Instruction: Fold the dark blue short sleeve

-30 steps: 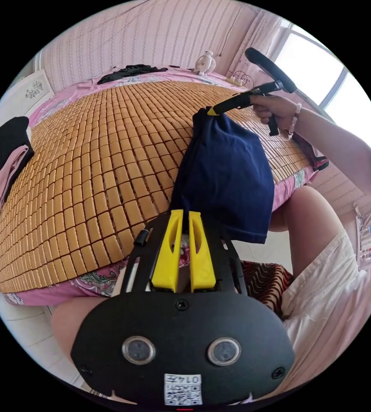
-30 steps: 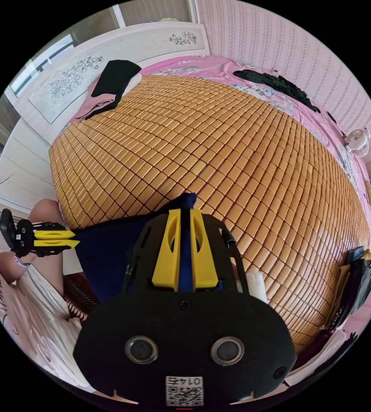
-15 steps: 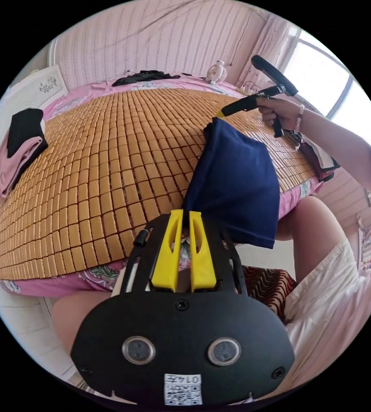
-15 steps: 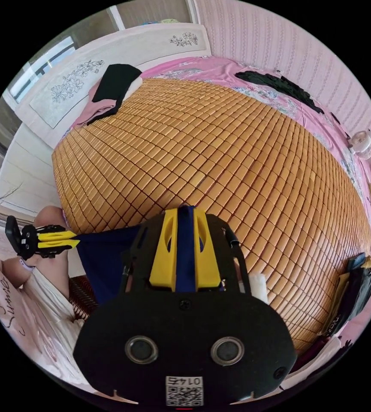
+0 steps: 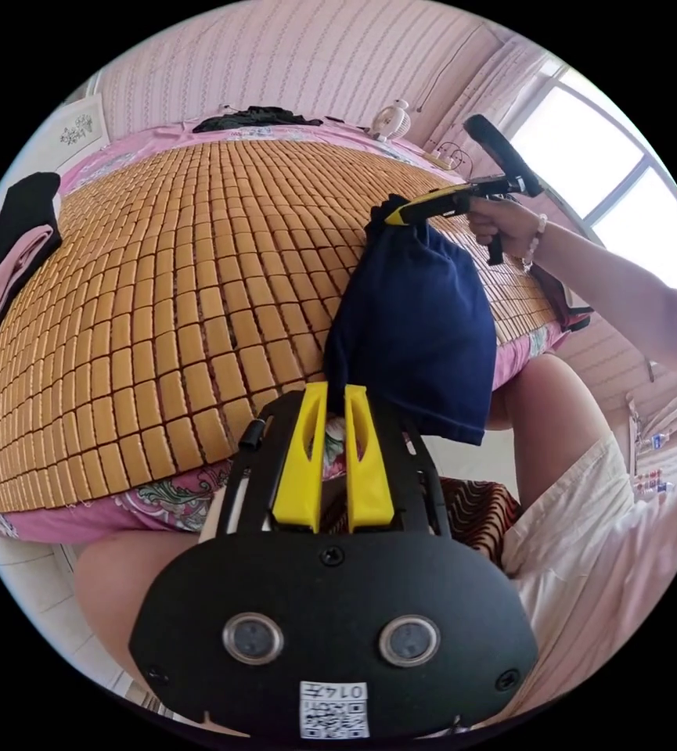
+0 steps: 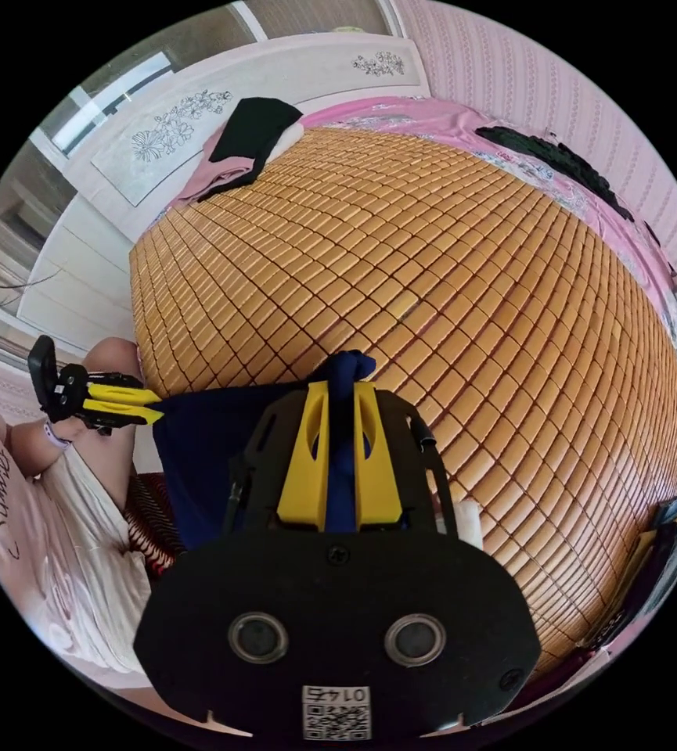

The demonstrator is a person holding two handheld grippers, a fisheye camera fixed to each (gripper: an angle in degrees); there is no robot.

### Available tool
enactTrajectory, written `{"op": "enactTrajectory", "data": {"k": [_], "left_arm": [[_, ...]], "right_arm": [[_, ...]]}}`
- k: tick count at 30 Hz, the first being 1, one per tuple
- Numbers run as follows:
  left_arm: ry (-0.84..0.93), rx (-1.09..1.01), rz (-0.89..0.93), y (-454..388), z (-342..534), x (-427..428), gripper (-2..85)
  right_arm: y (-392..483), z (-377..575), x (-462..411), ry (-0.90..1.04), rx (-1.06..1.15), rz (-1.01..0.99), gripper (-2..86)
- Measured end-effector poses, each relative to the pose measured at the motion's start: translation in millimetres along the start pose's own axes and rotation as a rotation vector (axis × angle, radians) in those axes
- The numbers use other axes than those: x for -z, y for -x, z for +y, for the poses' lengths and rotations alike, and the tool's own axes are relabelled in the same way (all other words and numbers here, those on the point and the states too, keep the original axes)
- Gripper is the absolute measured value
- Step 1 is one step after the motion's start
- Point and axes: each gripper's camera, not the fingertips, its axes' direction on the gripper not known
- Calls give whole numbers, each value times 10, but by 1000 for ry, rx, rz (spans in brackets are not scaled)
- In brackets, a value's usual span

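The dark blue short-sleeve shirt [image 5: 420, 328] hangs in the air at the near edge of the bed, stretched between both grippers. My left gripper [image 5: 335, 387] is shut on one top corner of it, with the cloth pinched at the jaw tips. In the right gripper view the left gripper [image 6: 154, 405] shows at the left, gripping the shirt's [image 6: 205, 446] edge. My right gripper [image 6: 343, 385] is shut on the other corner, and a knob of blue cloth sticks out past its tips. A hand holds this right gripper [image 5: 397, 215] over the mat.
A woven bamboo mat [image 5: 158, 274] covers the bed over a pink sheet [image 5: 142, 501]. Folded black and pink clothes [image 6: 248, 141] lie by the headboard [image 6: 197, 117]. A black garment [image 5: 252, 119] and a small fan [image 5: 391, 121] sit at the far side. The person's legs [image 5: 541, 407] are against the bed's edge.
Both views have shifted with the hands. The shirt stays held between the two grippers; the cloth now bunches up past the right jaws' tips.
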Motion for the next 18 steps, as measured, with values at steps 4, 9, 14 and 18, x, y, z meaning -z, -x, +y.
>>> {"op": "enactTrajectory", "data": {"k": [4,9,14,18], "left_arm": [[-10,-12,-6,-105,-121,76,27],[-166,-108,100,-398,-242,642,13],[-292,-320,138,-991,-555,1293,8],[-344,-444,136,-1419,-1016,1551,7]], "right_arm": [[70,600,657,-168,-33,-52,50],[142,1509,1418,-342,-140,-32,48],[141,2388,2082,-546,-252,-20,45],[3,2899,2555,-668,-293,30,44]]}}
